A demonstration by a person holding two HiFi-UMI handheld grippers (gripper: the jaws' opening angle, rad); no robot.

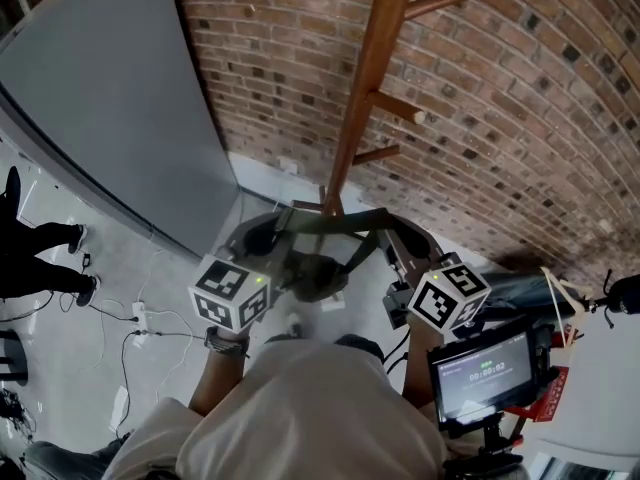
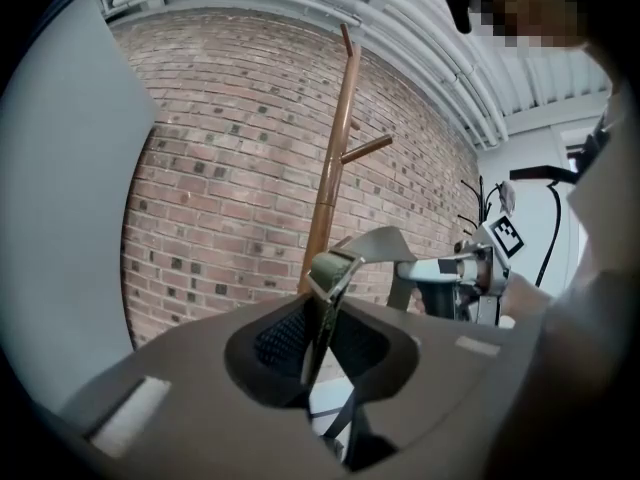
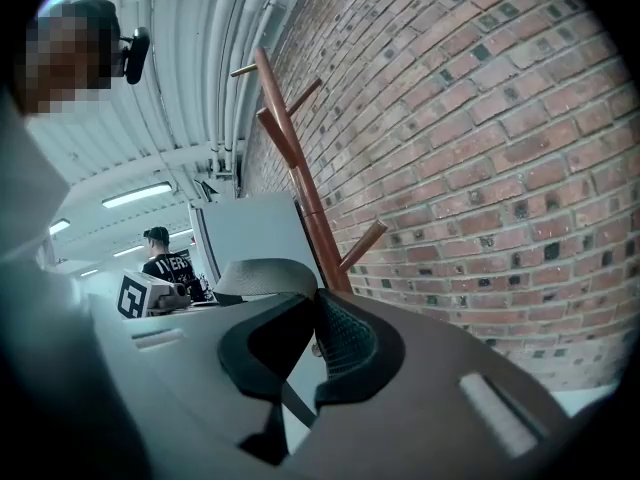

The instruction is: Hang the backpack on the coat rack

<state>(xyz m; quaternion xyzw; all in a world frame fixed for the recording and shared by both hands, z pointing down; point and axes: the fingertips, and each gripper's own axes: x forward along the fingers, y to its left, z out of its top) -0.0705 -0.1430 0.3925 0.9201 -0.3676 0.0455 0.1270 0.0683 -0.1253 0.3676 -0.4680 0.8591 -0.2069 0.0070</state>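
A wooden coat rack (image 1: 366, 88) with short pegs stands against the brick wall straight ahead. A dark grey backpack (image 1: 318, 271) hangs low between my two grippers by its top strap (image 1: 335, 222). My left gripper (image 1: 272, 232) is shut on the left end of the strap (image 2: 350, 253), which is clamped between its jaws (image 2: 322, 303). My right gripper (image 1: 394, 240) is shut on the other end, and the strap (image 3: 262, 276) arches away from its jaws (image 3: 312, 318). The rack's pole (image 2: 335, 158) rises just beyond the strap, and a peg (image 3: 362, 244) juts out beside it.
A grey partition (image 1: 100, 98) stands at the left against the brick wall (image 1: 520, 118). Someone's legs (image 1: 40, 258) and floor cables with a power strip (image 1: 140, 318) are at the left. A small screen (image 1: 485, 373) sits at lower right. A person in a black shirt (image 3: 165, 264) stands far off.
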